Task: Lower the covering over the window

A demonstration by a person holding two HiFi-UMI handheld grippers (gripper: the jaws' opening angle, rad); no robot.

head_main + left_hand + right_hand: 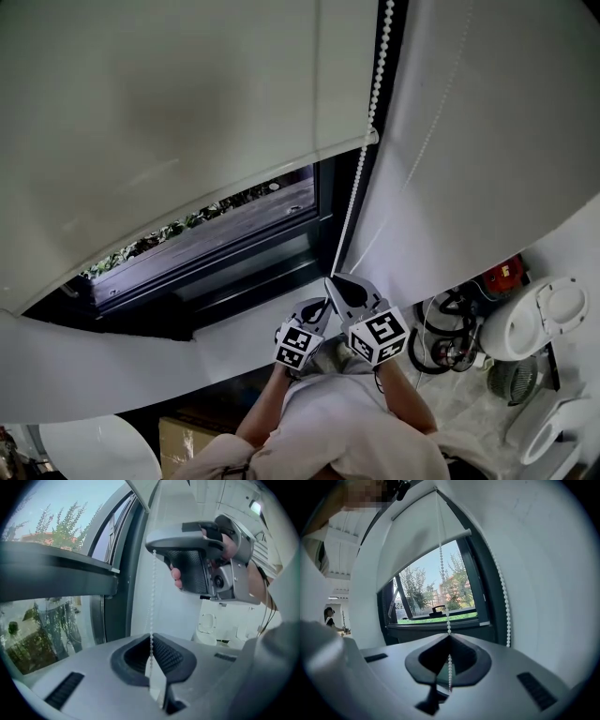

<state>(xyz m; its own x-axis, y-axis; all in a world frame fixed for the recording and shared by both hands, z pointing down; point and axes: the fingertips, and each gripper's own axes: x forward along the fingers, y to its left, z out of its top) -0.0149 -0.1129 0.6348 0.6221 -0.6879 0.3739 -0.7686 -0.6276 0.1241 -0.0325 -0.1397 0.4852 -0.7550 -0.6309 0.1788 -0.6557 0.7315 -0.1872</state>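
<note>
Holding the chain (374, 86) in both grippers, at the right edge of the window (244, 267). Pinching it in the left gripper (151, 637), fingers clenched on the beads, with the strand running straight up out of them. Pinching the same strand higher up in the right gripper (449, 637), fingers likewise clenched on the beads. From the left gripper view, sitting just above on the chain, with the right hand (229, 545) wrapped round its grip. Above the right gripper, stretched straight up toward the top of the frame. A second strand (504, 602) hanging alongside against the wall at right, apart from both grippers.

Blind (159, 112) drawn partway down: covering the upper part of the glass, with its rail (426, 558) lying across the pane. Lower part of the pane left bare, showing trees (415, 585) and grass outside.

From the head view, both grippers close together just below the window's lower right corner, marker cubes turned toward the person, forearms reaching up to them from below. Off to the right on the floor: white toilets (542, 323), coiled cables (450, 337) and a red tool (506, 274).
</note>
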